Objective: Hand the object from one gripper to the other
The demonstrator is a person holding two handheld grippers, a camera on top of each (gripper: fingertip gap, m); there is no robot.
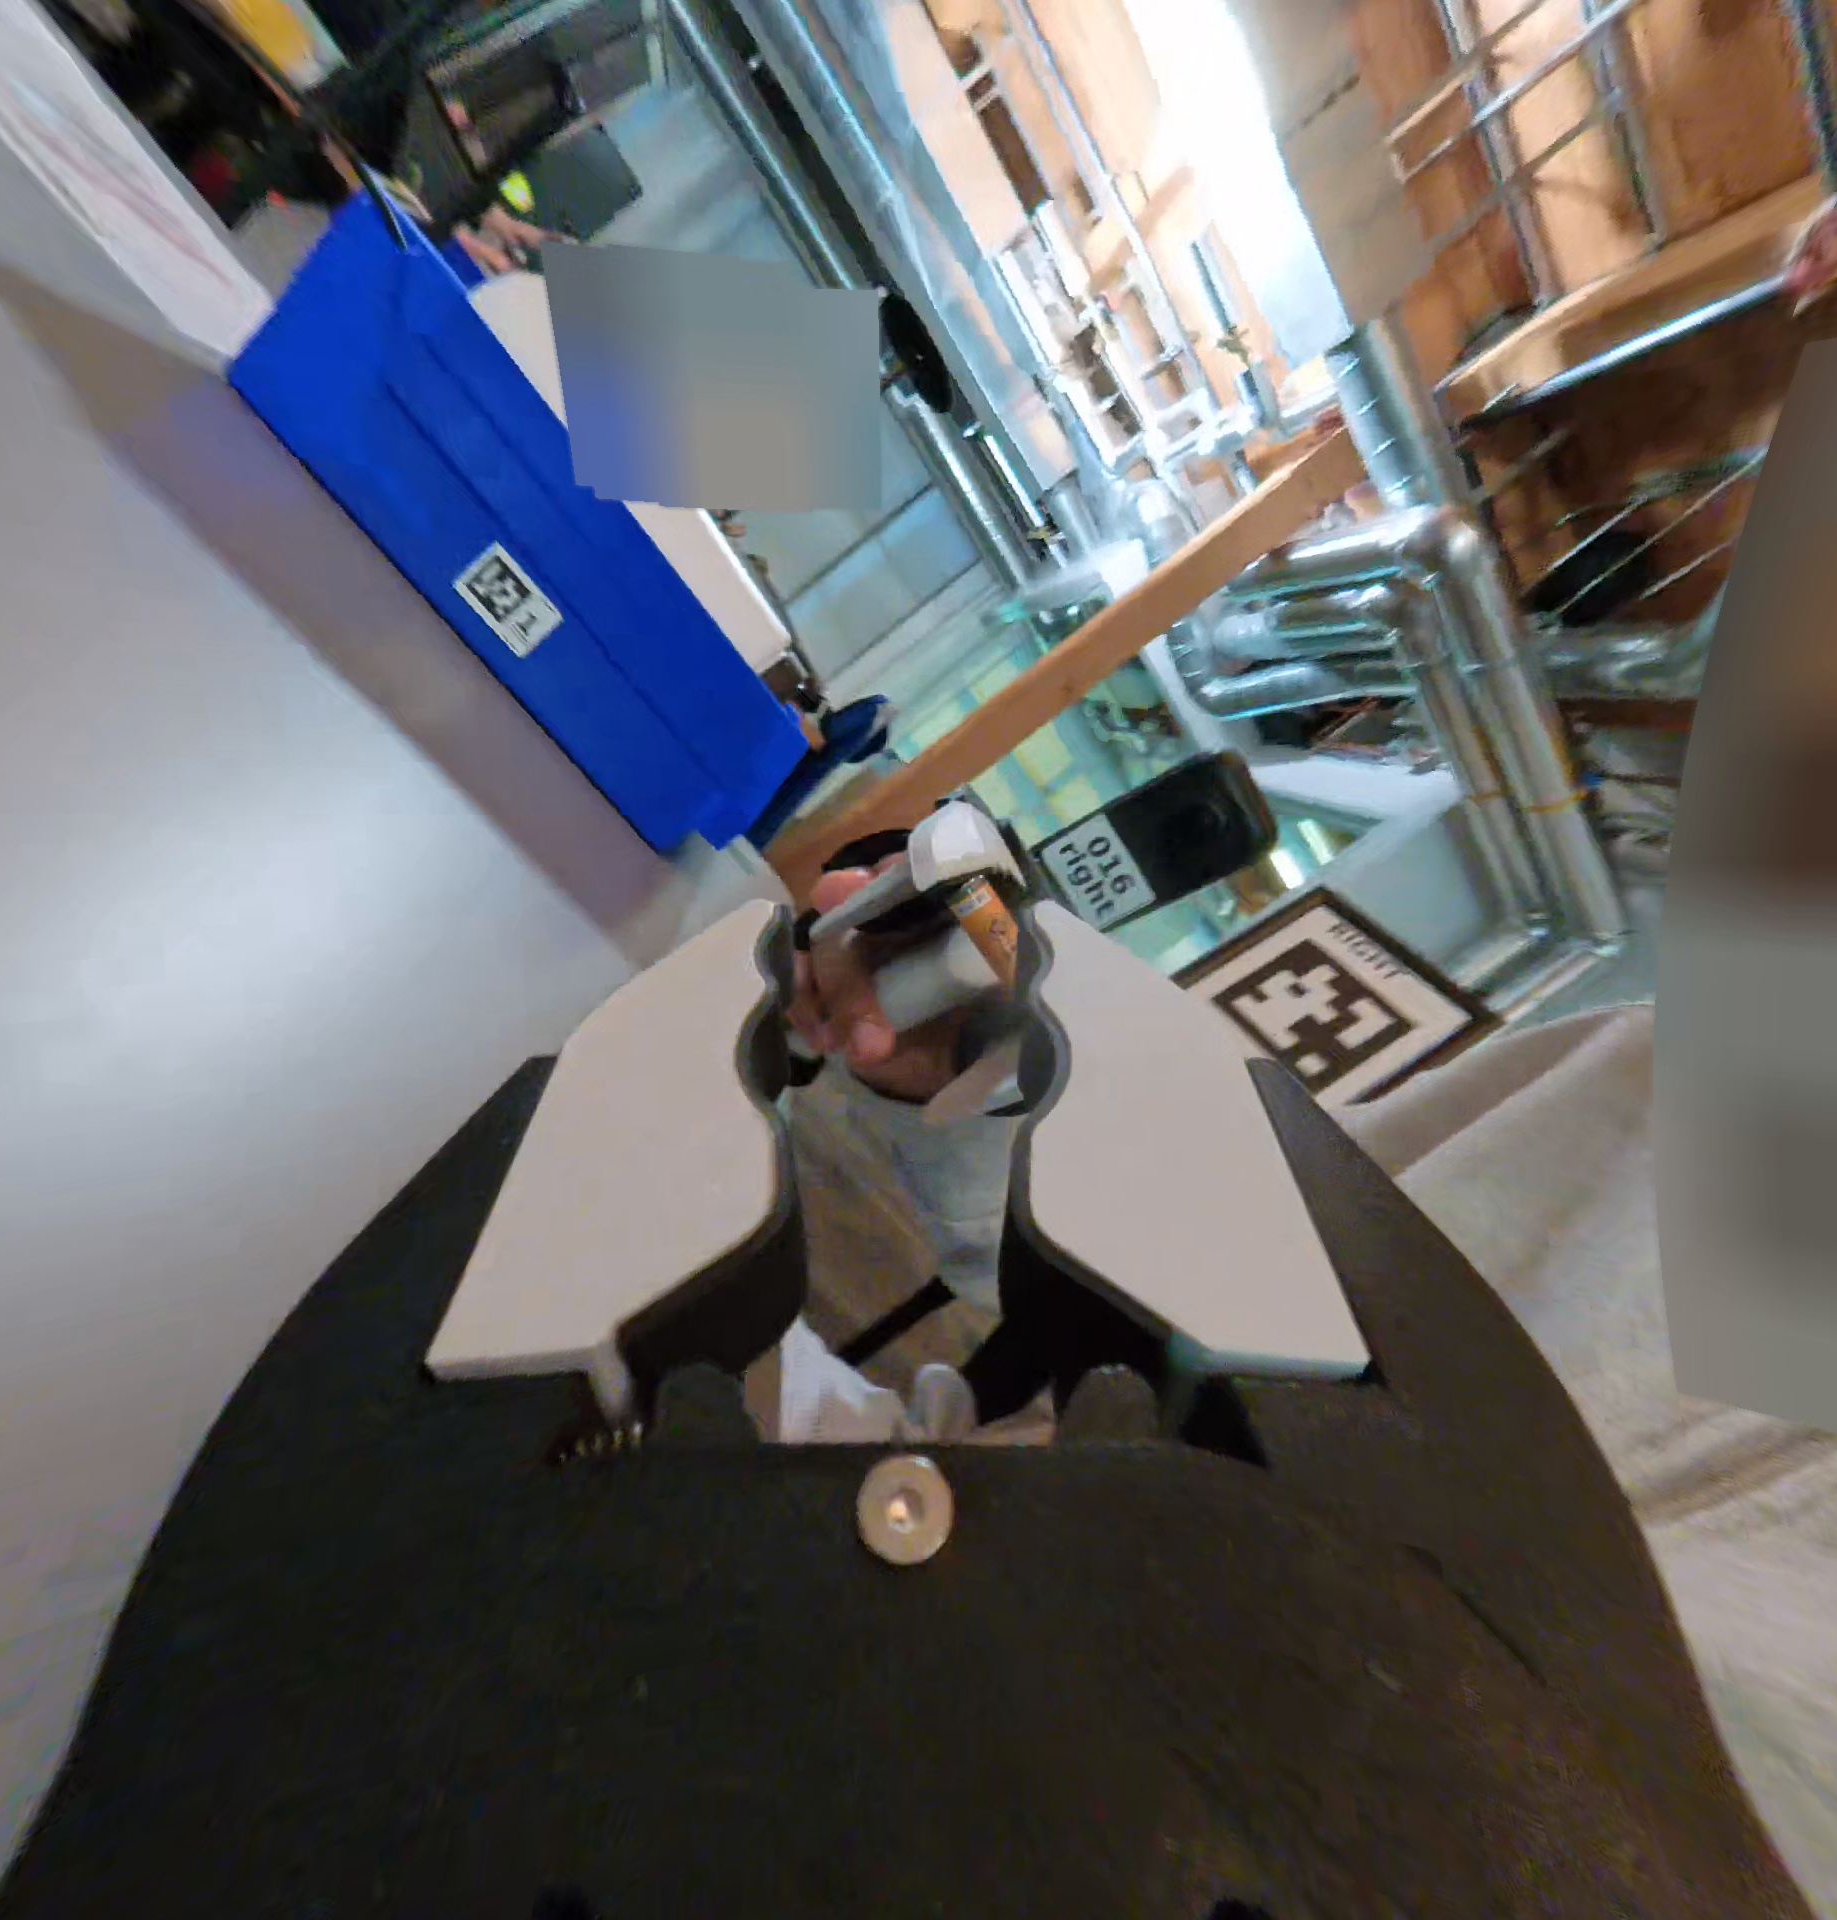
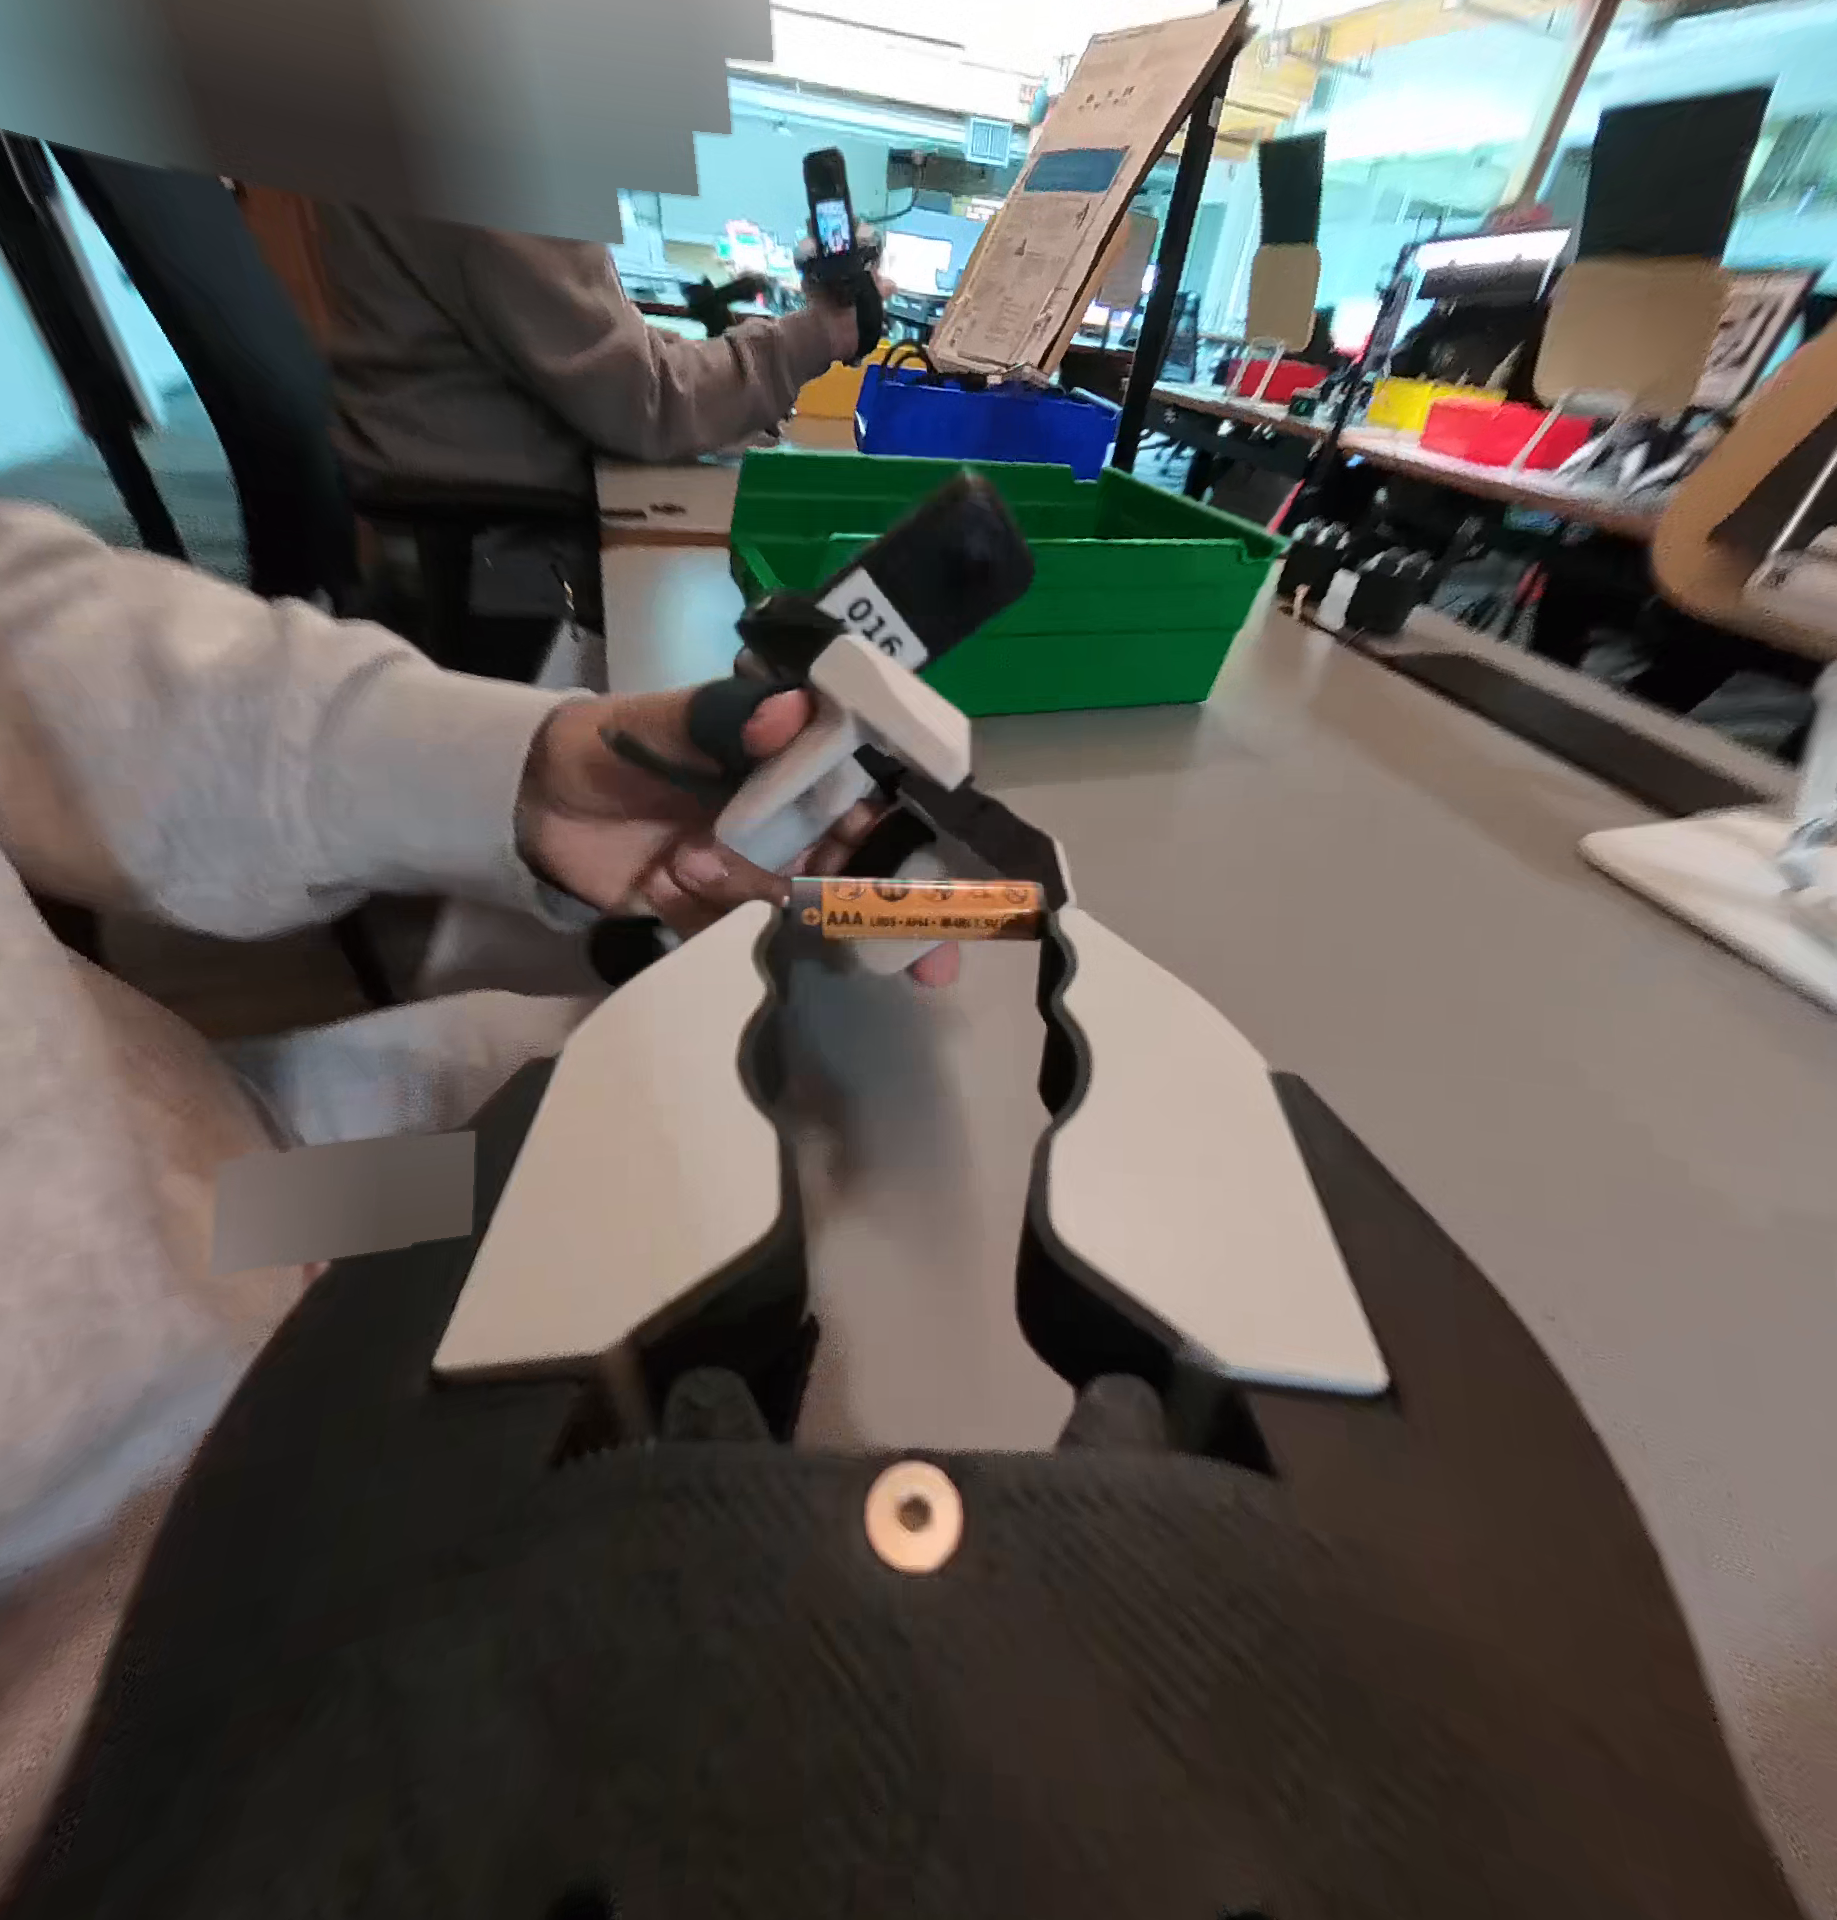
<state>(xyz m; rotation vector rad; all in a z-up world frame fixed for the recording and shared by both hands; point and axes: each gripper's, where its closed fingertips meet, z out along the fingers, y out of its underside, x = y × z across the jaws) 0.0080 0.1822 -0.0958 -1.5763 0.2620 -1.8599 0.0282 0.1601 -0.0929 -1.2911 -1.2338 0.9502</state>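
An orange and black battery [image 2: 914,922] lies crosswise between the tips of my right gripper [image 2: 914,925], which is shut on its two ends and holds it above the grey table [image 2: 1413,987]. My left gripper [image 1: 909,935] is open. The battery [image 1: 987,930] shows just past its tips, close to its right fingertip [image 1: 1044,935]; I cannot tell if they touch. In the right wrist view a hand holds the left gripper's white body [image 2: 872,717] just behind the battery. In the left wrist view the right gripper's white finger [image 1: 955,847] and camera [image 1: 1194,831] face me.
A green bin [image 2: 1101,623] stands on the table behind the grippers, with a blue bin [image 2: 987,426] farther back. A white stand base [image 2: 1724,904] sits at the right. Another person [image 2: 498,343] stands at the back left. A blue bin [image 1: 498,540] shows in the left wrist view.
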